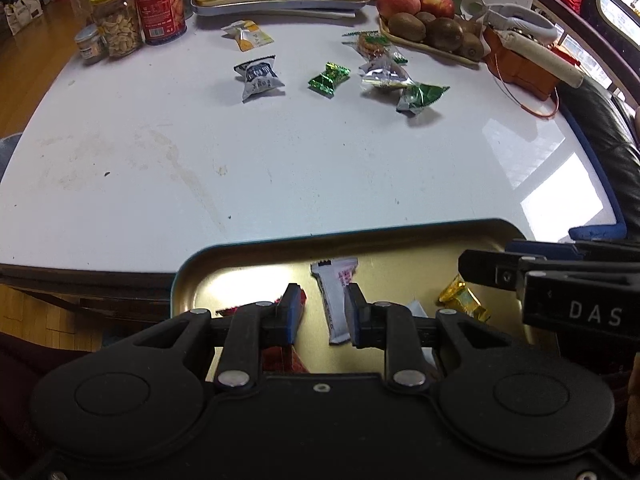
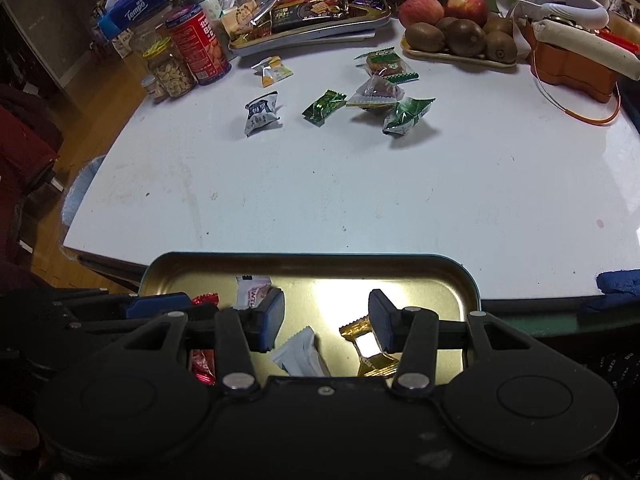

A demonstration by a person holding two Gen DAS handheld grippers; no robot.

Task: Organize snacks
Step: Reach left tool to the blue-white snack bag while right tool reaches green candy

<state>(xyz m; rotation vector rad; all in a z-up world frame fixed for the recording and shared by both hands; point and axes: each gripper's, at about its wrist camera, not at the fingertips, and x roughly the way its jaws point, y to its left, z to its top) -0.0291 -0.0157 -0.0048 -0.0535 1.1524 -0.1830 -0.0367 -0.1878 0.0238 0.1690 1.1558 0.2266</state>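
A gold metal tray [image 1: 256, 254] [image 2: 304, 266] sits at the table's near edge and holds a white packet [image 1: 336, 300], a red one [image 2: 202, 364], a gold one [image 1: 464, 302] [image 2: 370, 350] and another white one [image 2: 300, 354]. My left gripper [image 1: 322, 314] is open and empty above the tray. My right gripper [image 2: 326, 320] is open and empty above the tray, and it shows at the right of the left wrist view. Several loose snacks lie far on the white table: a grey packet [image 1: 258, 78] [image 2: 262, 114], a green candy [image 1: 329, 78] [image 2: 323, 106], a green-white packet [image 1: 418, 98] [image 2: 406, 116] and a yellow one [image 1: 249, 35] [image 2: 272, 71].
A second tray [image 1: 280, 0] [image 2: 308, 20] full of snacks stands at the back. A red can [image 1: 159, 0] [image 2: 198, 46] and a nut jar [image 1: 116, 24] [image 2: 168, 68] stand back left. A fruit tray [image 1: 432, 28] [image 2: 460, 36] and an orange box [image 1: 520, 66] [image 2: 576, 72] stand back right.
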